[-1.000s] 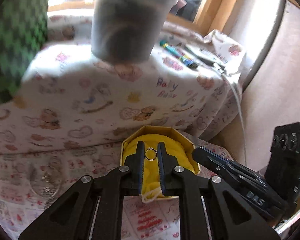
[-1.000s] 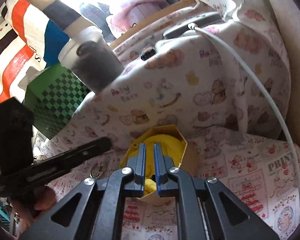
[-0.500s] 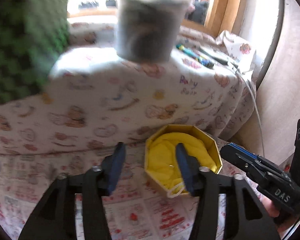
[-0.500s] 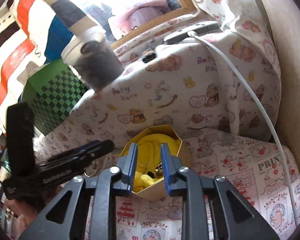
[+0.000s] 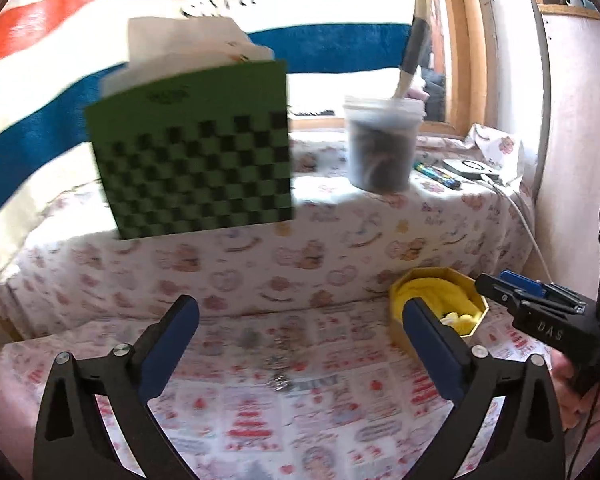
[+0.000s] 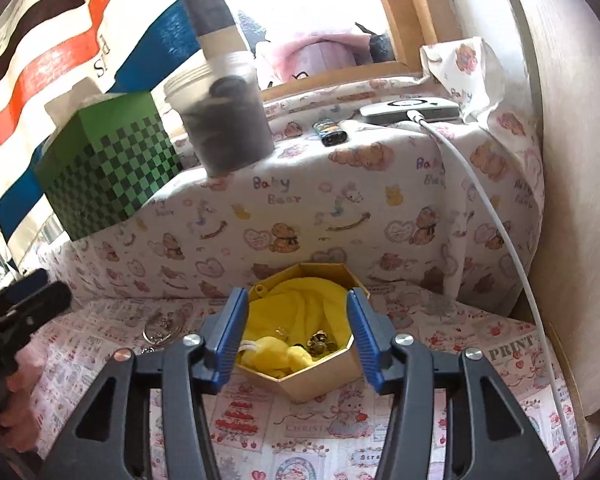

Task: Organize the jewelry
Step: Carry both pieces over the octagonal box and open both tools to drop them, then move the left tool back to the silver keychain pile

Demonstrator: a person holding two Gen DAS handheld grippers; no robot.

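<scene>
My left tool (image 5: pixel 300 320) is spread wide and holds nothing, above the printed tabletop (image 5: pixel 340 420) where small jewelry pieces (image 5: pixel 278 364) lie loose. My right tool (image 6: pixel 296 320) is also wide and bare, its 2 fingers flanking the yellow octagonal box (image 6: pixel 320 380). In the box, on yellow cloth (image 6: pixel 300 312), sit gold pieces (image 6: pixel 320 342). A ring (image 6: pixel 158 330) lies left of the box.
</scene>
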